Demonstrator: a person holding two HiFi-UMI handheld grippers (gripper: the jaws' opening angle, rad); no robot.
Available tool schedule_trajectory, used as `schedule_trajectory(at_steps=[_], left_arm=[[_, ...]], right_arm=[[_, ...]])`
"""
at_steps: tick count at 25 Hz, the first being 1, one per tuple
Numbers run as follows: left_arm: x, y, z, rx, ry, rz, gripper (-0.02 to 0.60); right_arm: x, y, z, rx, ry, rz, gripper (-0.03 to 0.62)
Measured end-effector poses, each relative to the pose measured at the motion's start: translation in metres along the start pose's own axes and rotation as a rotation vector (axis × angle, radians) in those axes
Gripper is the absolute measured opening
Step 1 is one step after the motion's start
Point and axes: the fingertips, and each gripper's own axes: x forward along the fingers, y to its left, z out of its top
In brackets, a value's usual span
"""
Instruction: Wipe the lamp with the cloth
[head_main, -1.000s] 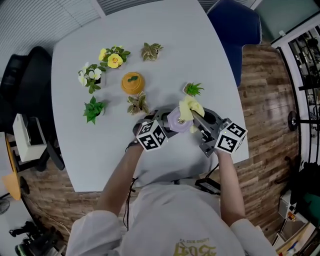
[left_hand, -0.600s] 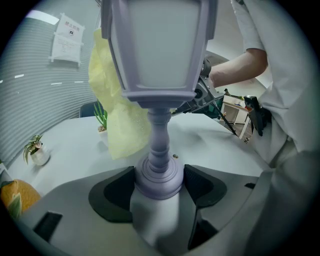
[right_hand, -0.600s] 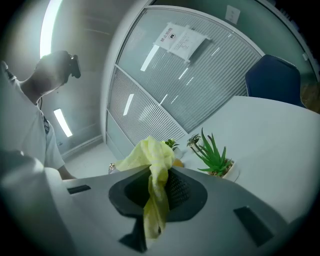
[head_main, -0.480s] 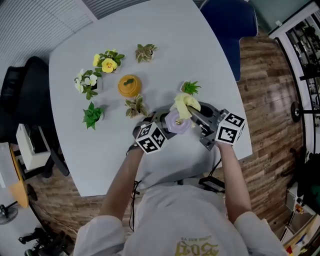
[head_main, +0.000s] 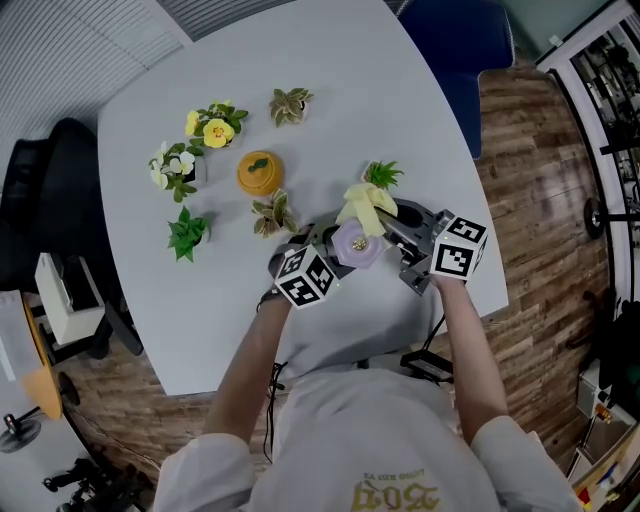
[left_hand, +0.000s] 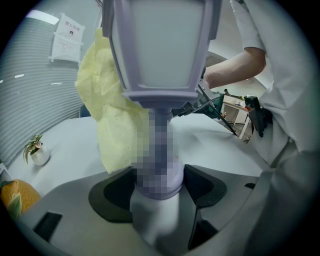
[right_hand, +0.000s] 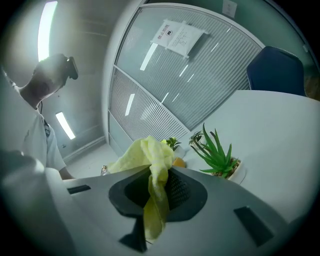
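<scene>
Nearest me, the left gripper (left_hand: 157, 186) is clamping the stem of the lavender lantern-style lamp (left_hand: 160, 55), keeping it over the bench (head_main: 330, 80). Just right of the lamp, the right gripper (right_hand: 156, 192) is pinching the yellow cloth (right_hand: 150, 155). The cloth has been sliding leftward across the lamp's top, so the wiping seems under way. Beyond the lamp, a paper notice (right_hand: 177, 34) is hanging on the partition, too small to read.

Left hand-held gripper (left_hand: 159, 182) and right hand-held gripper (right_hand: 156, 192) each clamp shut.
</scene>
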Motion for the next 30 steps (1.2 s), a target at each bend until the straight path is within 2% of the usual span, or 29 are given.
schedule_trajectory(at_steps=[15,30], left_arm=[[0.0,-0.001,0.0,-0.002,0.005,-0.005,0.318],[0.0,-0.001,0.0,-0.005,0.009,-0.007,0.317]], right_arm=[[-0.01,-0.009,-0.018,0.022,0.006,-0.099,0.057],[-0.03,0.014,-0.017,0.101,-0.086,-0.03,0.057]])
